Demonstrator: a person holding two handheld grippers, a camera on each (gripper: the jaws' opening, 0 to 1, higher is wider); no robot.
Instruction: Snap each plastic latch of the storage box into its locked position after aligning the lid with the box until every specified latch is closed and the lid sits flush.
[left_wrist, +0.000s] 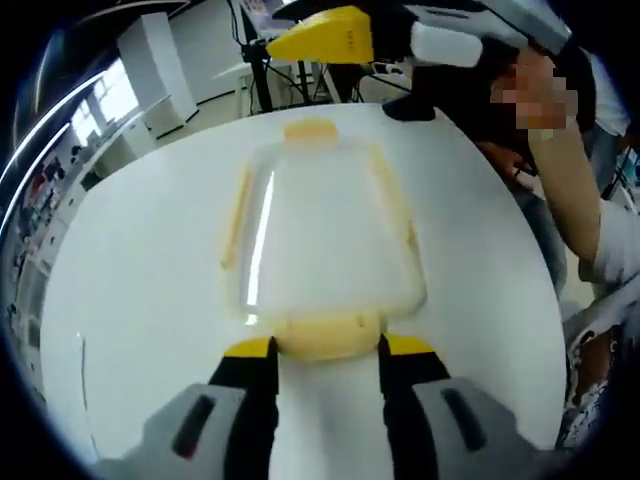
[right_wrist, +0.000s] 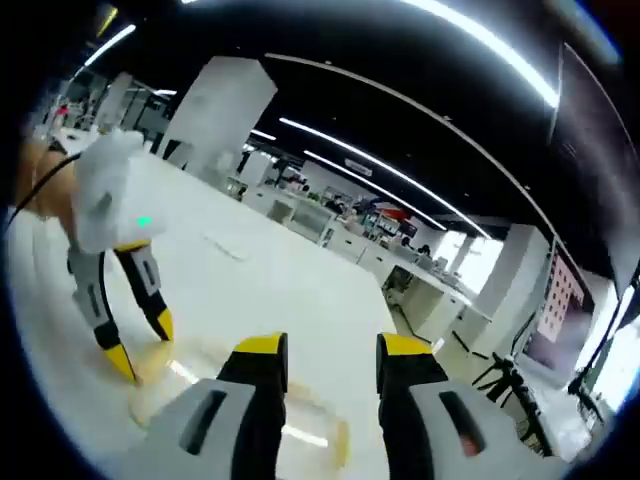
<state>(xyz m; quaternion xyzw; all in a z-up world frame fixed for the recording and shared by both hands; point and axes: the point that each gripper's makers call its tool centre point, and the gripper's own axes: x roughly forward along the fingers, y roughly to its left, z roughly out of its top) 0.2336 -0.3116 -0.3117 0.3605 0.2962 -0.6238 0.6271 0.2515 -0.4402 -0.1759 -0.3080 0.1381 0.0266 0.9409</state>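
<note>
A clear storage box (left_wrist: 320, 235) with its lid on lies on the white table (left_wrist: 130, 300). Pale yellow latches sit on its far end (left_wrist: 310, 130), both long sides, and the near end (left_wrist: 325, 330). My left gripper (left_wrist: 330, 347) is open, its yellow tips either side of the near latch. The right gripper (left_wrist: 320, 38) hovers above the far end. In the right gripper view, my right gripper (right_wrist: 333, 348) is open and holds nothing, high over the box (right_wrist: 300, 435). The left gripper (right_wrist: 140, 345) stands with its tips at the box's end.
A person (left_wrist: 585, 210) stands by the table's right edge in the left gripper view. Beyond the table are desks (right_wrist: 330, 225), a white pillar (right_wrist: 215, 105) and a tripod (left_wrist: 262, 75).
</note>
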